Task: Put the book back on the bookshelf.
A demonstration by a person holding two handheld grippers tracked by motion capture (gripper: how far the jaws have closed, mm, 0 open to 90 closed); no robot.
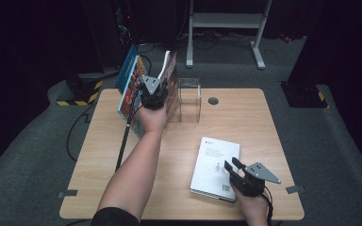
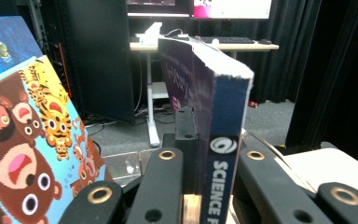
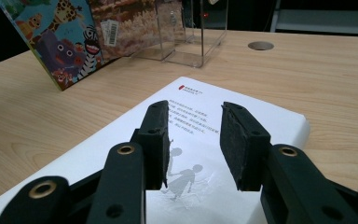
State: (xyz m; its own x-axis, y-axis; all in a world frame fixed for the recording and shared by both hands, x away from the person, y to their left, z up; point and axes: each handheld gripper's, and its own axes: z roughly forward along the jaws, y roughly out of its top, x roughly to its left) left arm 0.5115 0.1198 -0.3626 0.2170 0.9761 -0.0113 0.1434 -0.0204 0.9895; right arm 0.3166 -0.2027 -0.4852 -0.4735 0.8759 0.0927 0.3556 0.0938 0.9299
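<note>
Left claw (image 2: 200,186) clamps the science book (image 2: 223,121) upright, spine vertical.

My left tongs (image 1: 153,96) reach forward at arm's length, jaws clamped tight; my right tongs (image 1: 232,165) sit low and near, jaws parted.

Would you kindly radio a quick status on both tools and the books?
Left tool shut on science book, upright beside picture book. Right tool open, over white book. Clear acrylic box close behind.

Upright blue-spined science book (image 2: 216,140); clamped in jaws
</note>
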